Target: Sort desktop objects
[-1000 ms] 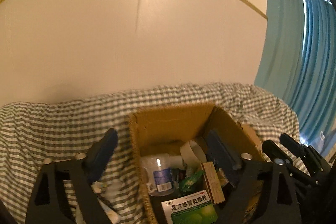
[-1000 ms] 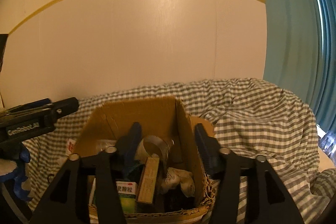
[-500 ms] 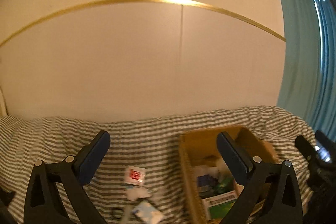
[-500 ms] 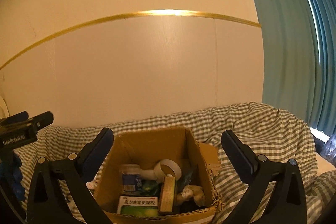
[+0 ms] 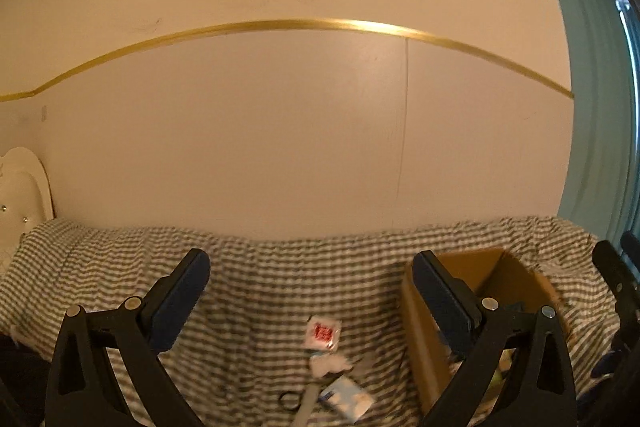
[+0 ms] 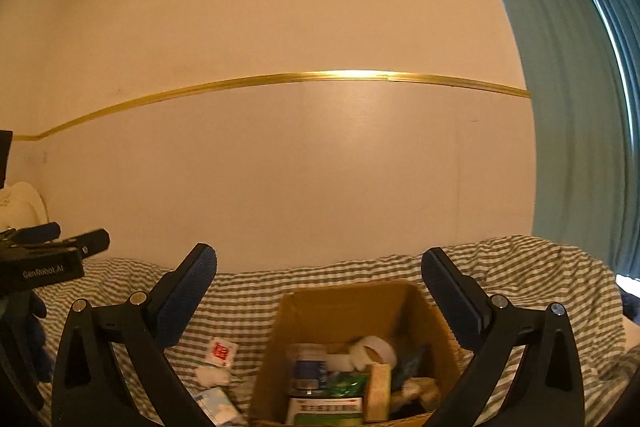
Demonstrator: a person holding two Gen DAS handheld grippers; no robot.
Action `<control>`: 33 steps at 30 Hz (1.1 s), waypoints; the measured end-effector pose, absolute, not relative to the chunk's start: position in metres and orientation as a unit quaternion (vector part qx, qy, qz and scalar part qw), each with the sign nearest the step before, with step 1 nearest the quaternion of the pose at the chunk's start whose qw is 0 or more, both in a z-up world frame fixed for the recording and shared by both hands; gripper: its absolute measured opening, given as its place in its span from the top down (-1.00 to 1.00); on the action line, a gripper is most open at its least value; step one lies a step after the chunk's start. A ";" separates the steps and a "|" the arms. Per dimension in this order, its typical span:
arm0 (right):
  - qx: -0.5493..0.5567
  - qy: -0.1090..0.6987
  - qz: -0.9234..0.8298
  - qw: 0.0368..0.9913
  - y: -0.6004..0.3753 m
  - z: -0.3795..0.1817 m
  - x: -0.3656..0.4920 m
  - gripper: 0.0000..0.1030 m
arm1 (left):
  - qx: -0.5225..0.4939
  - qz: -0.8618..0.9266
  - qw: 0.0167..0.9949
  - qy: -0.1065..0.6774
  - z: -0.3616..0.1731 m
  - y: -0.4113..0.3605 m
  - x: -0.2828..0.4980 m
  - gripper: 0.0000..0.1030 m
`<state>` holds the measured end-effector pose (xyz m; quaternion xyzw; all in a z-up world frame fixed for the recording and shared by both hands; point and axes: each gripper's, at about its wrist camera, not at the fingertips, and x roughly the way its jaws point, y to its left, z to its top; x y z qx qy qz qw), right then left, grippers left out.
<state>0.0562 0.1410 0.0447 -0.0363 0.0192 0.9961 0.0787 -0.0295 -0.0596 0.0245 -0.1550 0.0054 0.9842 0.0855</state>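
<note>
Right now I am holding both claws up over the checked cloth (image 5: 280,267) on the tabletop. The box (image 6: 344,311) is sitting open-topped at my right, already carrying a jar, a tape roll and cartons. My left claw (image 5: 312,279) is standing wide open with nothing in it, and my right claw (image 6: 320,275) is likewise gaping empty above the box.

Left of the box, loose bits are lying together: a blue-and-white packet (image 5: 346,393), a white wad (image 5: 330,365) and a red-printed sachet (image 5: 322,333).

To do this well, I am judging that the left claw should drop low and straddle one piece only, closing across its narrow side.

The packet's long axis is running from near-left to far-right, though blur is making that uncertain. The sachet is squarish, one corner pointing away from me.
</note>
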 end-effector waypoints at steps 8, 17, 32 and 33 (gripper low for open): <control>-0.071 0.005 0.997 0.028 0.108 0.034 0.047 -1.00 | -0.200 0.976 0.084 0.022 0.007 -0.085 -0.031 -1.00; -0.109 -0.020 0.993 -0.044 0.071 0.003 0.030 -0.96 | -0.233 0.969 0.079 0.016 -0.022 -0.103 -0.044 -0.92; -0.193 -0.062 0.973 -0.110 0.026 -0.063 -0.005 -0.39 | -0.315 0.945 0.084 0.010 -0.089 -0.116 -0.077 -0.63; -0.198 -0.063 0.972 -0.112 0.024 -0.066 -0.007 -0.39 | -0.320 0.944 0.084 0.010 -0.093 -0.116 -0.079 -0.60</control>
